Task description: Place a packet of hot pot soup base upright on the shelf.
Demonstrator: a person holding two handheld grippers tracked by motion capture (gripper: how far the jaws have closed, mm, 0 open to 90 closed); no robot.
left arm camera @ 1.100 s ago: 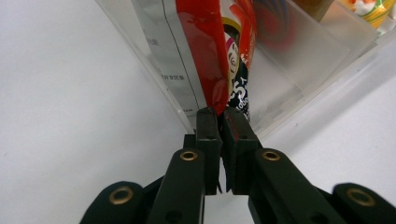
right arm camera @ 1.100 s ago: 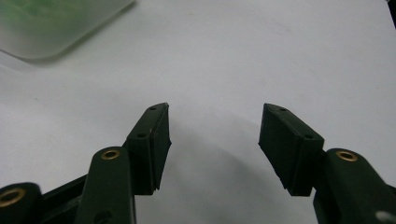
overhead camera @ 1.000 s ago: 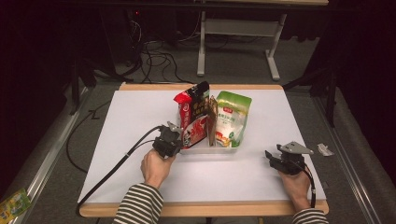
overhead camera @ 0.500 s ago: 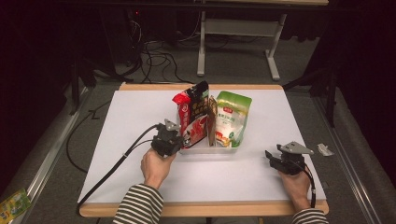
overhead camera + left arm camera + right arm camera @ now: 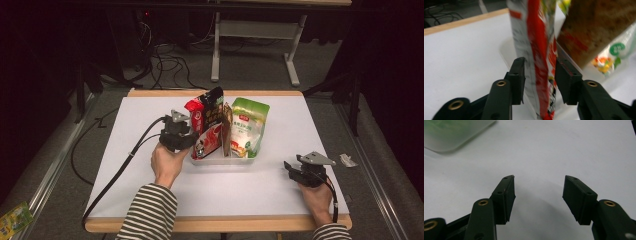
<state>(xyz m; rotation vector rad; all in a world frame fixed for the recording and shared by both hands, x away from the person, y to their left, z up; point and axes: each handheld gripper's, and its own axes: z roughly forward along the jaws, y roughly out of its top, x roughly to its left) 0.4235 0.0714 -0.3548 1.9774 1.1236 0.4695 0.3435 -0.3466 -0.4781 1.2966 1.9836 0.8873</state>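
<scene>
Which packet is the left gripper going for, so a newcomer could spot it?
On the white table stands a clear tray with upright packets. The red packet is at the tray's left end, between the left gripper's open jaws; its neighbours are brown and green.

A green pouch [image 5: 248, 126] stands upright in the clear tray [image 5: 235, 160]; a crumpled scrap [image 5: 348, 160] lies near the table's right edge.

We saw a white-topped desk [image 5: 150, 200] with a wooden rim. A clear tray [image 5: 225, 159] sat directly on it near the middle, slightly toward the far edge, holding upright packets. A black cable [image 5: 120, 167] trailed across the left side to the near-left corner.
</scene>
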